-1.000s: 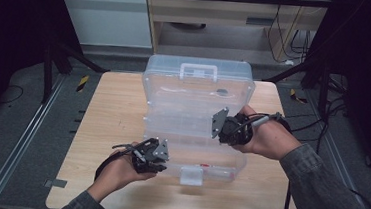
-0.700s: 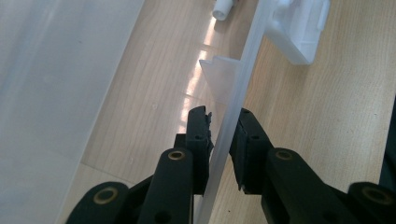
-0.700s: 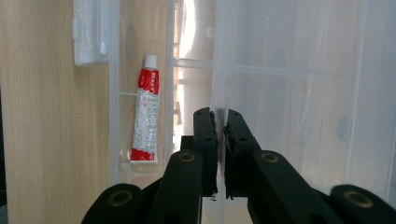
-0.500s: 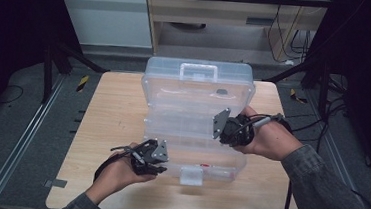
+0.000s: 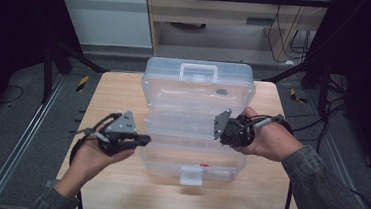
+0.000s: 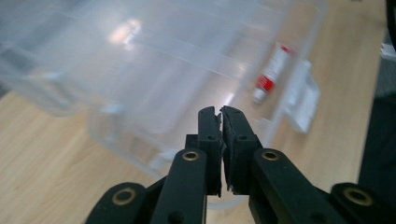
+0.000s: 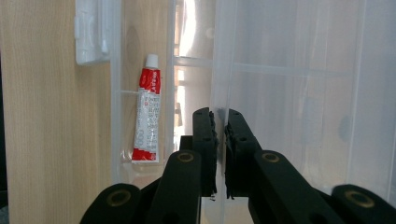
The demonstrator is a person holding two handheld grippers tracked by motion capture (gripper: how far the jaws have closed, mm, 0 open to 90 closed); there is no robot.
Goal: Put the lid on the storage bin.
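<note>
Your right gripper (image 5: 224,129) sits at centre right of the high view, over the right edge of the clear plastic case (image 5: 195,120), which lies open on the wooden table (image 5: 114,91). In the right gripper view its jaws stand nearly together on a thin clear wall of the case; they look pinched on that wall, though glare makes contact hard to confirm.

Your left gripper (image 5: 138,140) is at lower left of centre in the high view, just beside the case's left edge. In the left gripper view its jaws are pressed together with nothing between them.

The red-and-white tube (image 7: 146,112) lies flat in the case's near compartment, at centre left of the right gripper view, to the left of your right jaws. Its long axis runs parallel to the jaws, white cap pointing away. In the left gripper view the tube (image 6: 271,73) lies upper right, well beyond the tips. Your right gripper is nearer.
</note>
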